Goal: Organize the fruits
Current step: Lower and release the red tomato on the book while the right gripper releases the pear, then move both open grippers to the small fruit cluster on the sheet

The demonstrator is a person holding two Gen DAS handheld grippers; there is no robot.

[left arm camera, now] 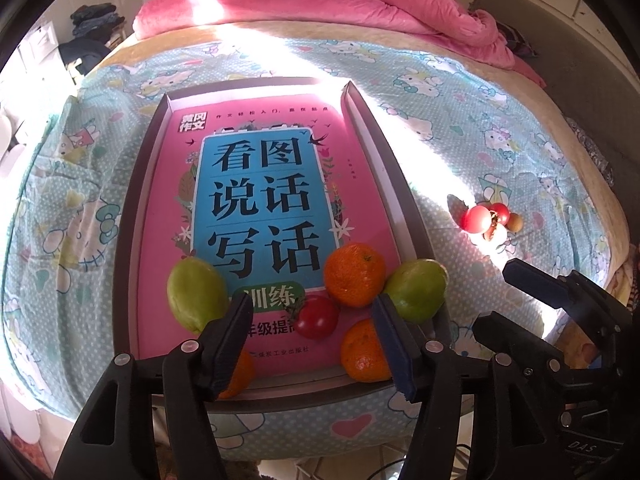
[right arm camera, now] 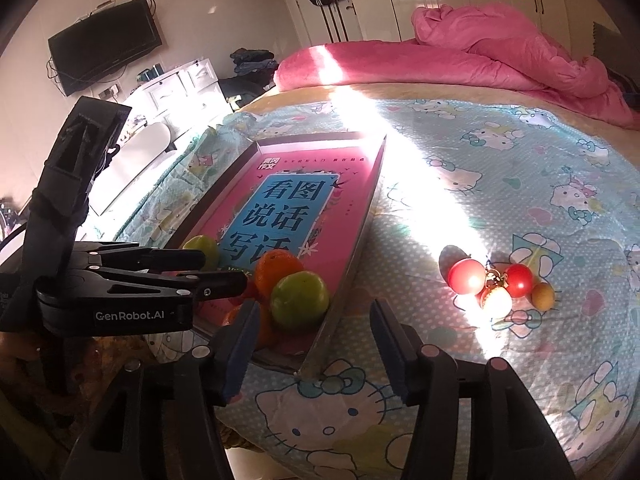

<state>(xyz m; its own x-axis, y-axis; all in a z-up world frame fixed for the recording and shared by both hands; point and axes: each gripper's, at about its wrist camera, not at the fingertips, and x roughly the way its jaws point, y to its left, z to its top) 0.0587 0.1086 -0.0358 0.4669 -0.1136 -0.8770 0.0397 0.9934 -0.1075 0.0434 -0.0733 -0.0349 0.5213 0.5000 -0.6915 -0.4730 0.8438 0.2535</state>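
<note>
A: Where do we stand? Our left gripper hangs over the near end of the tray, jaws parted and gripping nothing, with a small red tomato in the gap beyond them.

B: And our right gripper is released too, pads apart over the bedsheet and the tray's near right corner, nothing between them.

A: So what's sorted? On the pink book lying in the tray we count two green fruits, one at the near left and one at the near right, plus two oranges and another orange half hidden behind our left finger.

B: Still loose on the sheet, well to the right of the tray, is a cluster of small fruit: two red ones, a glaring one we can't make out, and a little tan one.

A: How will those handle, do we think?

B: Light, round, smooth-skinned, so they'd likely roll on the soft bedding and squirt out of a hard pinch. Tomato-like skins probably bruise or split.

A: Then we'd take one across its widest middle, pads either side, closing gently, the nearest red one first.
</note>
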